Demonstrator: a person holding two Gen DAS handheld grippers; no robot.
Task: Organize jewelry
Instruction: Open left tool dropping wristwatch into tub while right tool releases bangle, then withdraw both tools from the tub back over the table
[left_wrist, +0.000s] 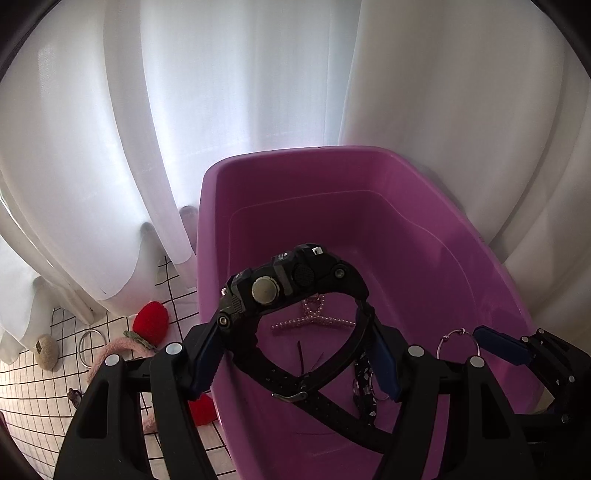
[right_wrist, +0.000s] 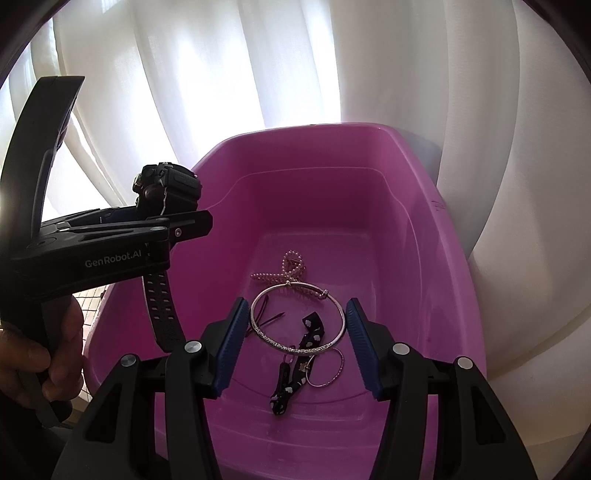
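You are carrying two pieces over the purple tub (right_wrist: 424, 206) at once, so the step in hand is the drop-off. Your left tongs (left_wrist: 295, 354) are gripping a black watch (left_wrist: 291, 280), the strap loop stretched between the blue pads with the case riding on top and the buckle end dangling toward the tub's floor. Your right tongs (right_wrist: 295, 338) are holding a silver bangle (right_wrist: 298, 317), pads pressing on its two sides, the ring hanging over the middle of the tub.

Already lying on the tub's floor are a pearl hair clip (right_wrist: 286, 271), a black spotted hair tie (right_wrist: 295, 365), a thin ring-like hoop (right_wrist: 327, 371) and a dark hairpin (right_wrist: 267, 317).

The next move seems to call for lowering each piece closer to the floor and then widening the tongs. The watch strap may cling to the pads, so a clean, full opening would help, and the bangle may roll once freed.

The tub is sitting on a worktop covered with a white cloth with a black grid (left_wrist: 33, 391), backed by white curtains (left_wrist: 221, 110) with daylight behind them. Still waiting on the cloth, off the tub's left side, are a red knitted strawberry (left_wrist: 150, 322), a pink fuzzy headband (left_wrist: 118, 350), another thin bangle (left_wrist: 90, 347) and a beige round piece (left_wrist: 46, 350).
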